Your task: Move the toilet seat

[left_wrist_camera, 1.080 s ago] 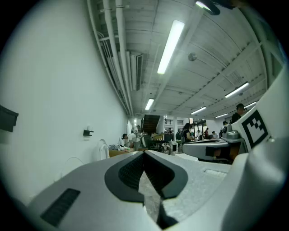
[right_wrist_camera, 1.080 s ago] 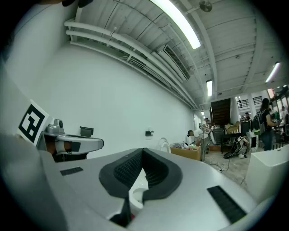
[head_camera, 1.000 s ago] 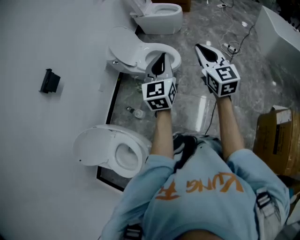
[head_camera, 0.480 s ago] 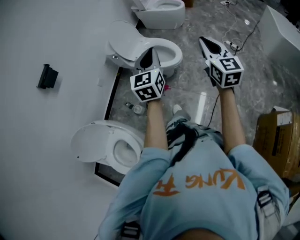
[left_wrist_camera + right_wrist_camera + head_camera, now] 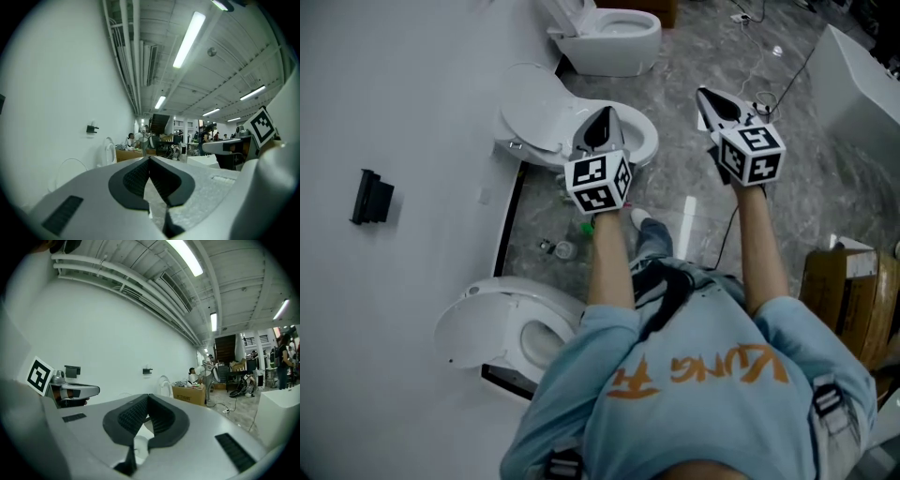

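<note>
Our left gripper [image 5: 604,116] and right gripper [image 5: 705,96] are both pressed together with nothing in them, and the toilet seat [image 5: 645,131] sits on the toilet [image 5: 534,117] by the wall [image 5: 412,94], right under the left tip, so we think tight tips could slide off its smooth rim and drop it.

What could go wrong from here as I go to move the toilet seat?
1. The left hand-held gripper and the right hand-held gripper are both shut and empty. Unless they open first, they may only shove the middle toilet's seat instead of gripping it.
2. Small items lie on the floor beside that toilet, close to your shoe. Stepping on them could make you slip.
</note>
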Action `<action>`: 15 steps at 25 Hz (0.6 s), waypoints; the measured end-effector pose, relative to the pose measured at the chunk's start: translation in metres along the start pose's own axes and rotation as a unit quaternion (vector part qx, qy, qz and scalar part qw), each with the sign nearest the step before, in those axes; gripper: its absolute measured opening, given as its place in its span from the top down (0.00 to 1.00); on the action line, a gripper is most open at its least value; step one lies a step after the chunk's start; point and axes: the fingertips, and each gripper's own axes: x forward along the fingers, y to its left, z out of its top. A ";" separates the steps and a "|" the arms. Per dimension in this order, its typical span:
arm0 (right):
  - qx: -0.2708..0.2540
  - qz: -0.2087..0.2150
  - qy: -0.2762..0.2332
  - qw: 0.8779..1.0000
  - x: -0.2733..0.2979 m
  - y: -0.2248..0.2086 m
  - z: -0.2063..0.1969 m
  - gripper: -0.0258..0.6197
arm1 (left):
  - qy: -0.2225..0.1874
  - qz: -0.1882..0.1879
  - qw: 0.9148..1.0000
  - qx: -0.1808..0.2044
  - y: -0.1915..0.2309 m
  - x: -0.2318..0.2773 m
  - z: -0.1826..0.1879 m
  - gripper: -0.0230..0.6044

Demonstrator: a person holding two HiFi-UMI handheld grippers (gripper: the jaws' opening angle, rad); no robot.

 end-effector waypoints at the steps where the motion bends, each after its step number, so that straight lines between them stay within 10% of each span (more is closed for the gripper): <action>1: -0.001 0.003 0.005 1.000 0.016 -0.004 -0.002 0.96 | 0.007 0.002 1.000 0.001 0.007 0.014 -0.004 0.96; 15: -0.021 0.092 0.154 0.983 0.266 -0.021 -0.076 0.96 | 0.136 0.095 0.977 -0.133 0.192 0.160 -0.125 0.96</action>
